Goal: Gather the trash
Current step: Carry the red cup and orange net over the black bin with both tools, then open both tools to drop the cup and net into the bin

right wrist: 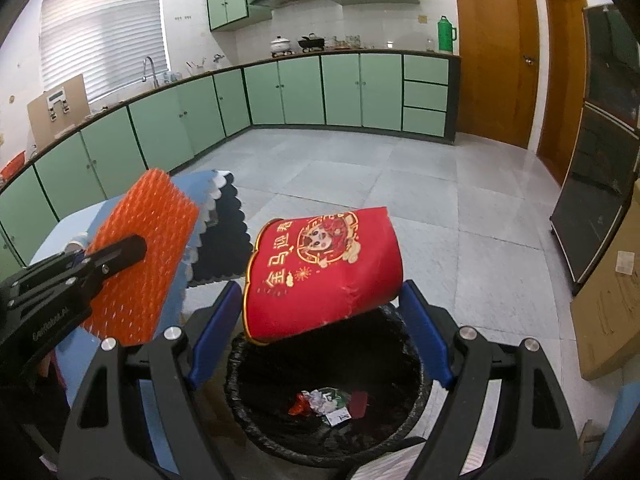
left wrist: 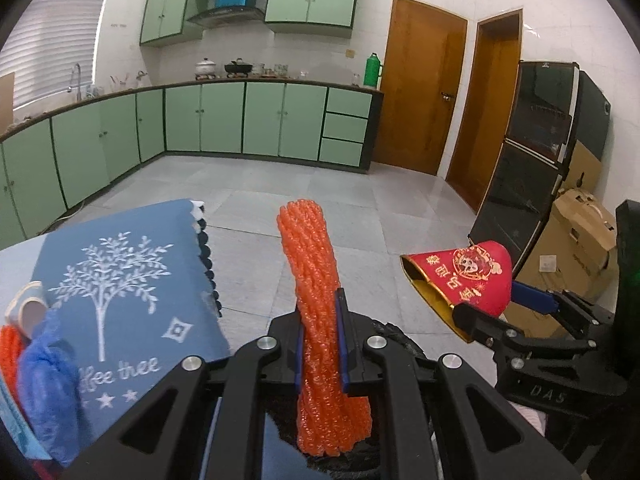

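An orange foam net sleeve [left wrist: 308, 248] stands up between the blue pads of my left gripper [left wrist: 320, 304], which is shut on it. The right wrist view shows the same sleeve [right wrist: 152, 248] at left, with my left gripper [right wrist: 120, 258] clamped across it. My right gripper [right wrist: 320, 292] is shut on a red paper cup [right wrist: 324, 272] with gold print, tilted with its mouth to the left. It hangs over a bin lined with a black bag [right wrist: 240, 380], with crumpled wrappers [right wrist: 324, 400] at the bottom. In the left wrist view the cup [left wrist: 468, 276] and right gripper [left wrist: 490, 304] are at right.
A table with a blue tree-print cloth [left wrist: 120, 280] is at left, bearing a blue plastic wad [left wrist: 48, 380] and a tape roll [left wrist: 28, 308]. Cardboard boxes [left wrist: 572, 260] and a dark glass cabinet [left wrist: 532, 160] stand at right. Green kitchen cabinets [right wrist: 340, 88] line the far wall beyond grey floor tiles.
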`<state>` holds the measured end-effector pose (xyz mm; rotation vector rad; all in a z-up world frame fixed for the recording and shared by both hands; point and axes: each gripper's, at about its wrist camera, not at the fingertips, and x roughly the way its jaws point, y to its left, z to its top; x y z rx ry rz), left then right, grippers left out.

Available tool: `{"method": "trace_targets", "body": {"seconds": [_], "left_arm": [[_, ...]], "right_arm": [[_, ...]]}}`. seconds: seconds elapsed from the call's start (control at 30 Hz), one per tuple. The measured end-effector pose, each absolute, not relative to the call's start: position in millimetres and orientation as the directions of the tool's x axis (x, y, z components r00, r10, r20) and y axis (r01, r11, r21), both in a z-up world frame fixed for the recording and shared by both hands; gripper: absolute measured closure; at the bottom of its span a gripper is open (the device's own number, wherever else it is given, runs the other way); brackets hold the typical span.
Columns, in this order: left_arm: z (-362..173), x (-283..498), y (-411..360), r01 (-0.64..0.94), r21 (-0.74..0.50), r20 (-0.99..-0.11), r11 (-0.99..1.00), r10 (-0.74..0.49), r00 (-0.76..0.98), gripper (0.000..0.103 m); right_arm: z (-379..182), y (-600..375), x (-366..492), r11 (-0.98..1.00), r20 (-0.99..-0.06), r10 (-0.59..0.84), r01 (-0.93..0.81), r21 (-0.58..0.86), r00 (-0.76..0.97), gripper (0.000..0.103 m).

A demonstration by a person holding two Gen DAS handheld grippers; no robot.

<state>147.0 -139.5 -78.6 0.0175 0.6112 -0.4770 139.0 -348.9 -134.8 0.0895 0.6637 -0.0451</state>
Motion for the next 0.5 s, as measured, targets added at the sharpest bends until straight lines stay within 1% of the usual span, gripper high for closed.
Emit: {"method": "trace_targets", "body": {"seconds": [0.27, 0.3, 0.33, 0.37, 0.4, 0.43, 0.5], "left_arm": [[-95, 167, -158, 0.443, -0.124, -0.594, 0.888, -0.424, 0.684, 0.090], [-97, 168, -158, 0.441, -0.121, -0.596, 0.889, -0.420, 0.684, 0.088], [-97, 170, -159, 0.434, -0.117, -0.595, 0.893, -0.413, 0.689, 0.077], [-97, 171, -158, 0.430, -0.120, -0.597, 0.895, -0.411, 0.689, 0.070], [-96, 172, -157, 0.427, -0.127, -0.593, 0.895, -0.414, 0.691, 0.057], [-95, 172, -155, 0.423, -0.132, -0.586, 0.896, -0.415, 0.696, 0.049], [-92, 172, -151, 0.417, -0.134, -0.575, 0.899, -0.413, 0.706, 0.043]], "right_arm": [[-153, -358, 151, 0.994, -0.639, -0.019, 0.084, 0.071, 0.769, 0.024], [-154, -358, 152, 0.995, -0.645, -0.017, 0.079, 0.067, 0.764, 0.024], [-154, -358, 156, 0.995, -0.652, -0.020, 0.076, 0.058, 0.758, 0.023], [-156, -361, 156, 0.995, -0.654, -0.034, 0.085, 0.046, 0.756, 0.018], [-158, -361, 157, 0.995, -0.655, -0.048, 0.097, 0.038, 0.754, 0.014], [-158, -362, 157, 0.994, -0.655, -0.056, 0.104, 0.035, 0.754, 0.013], [-159, -364, 157, 0.993, -0.659, -0.066, 0.114, 0.030, 0.750, 0.013]]}}
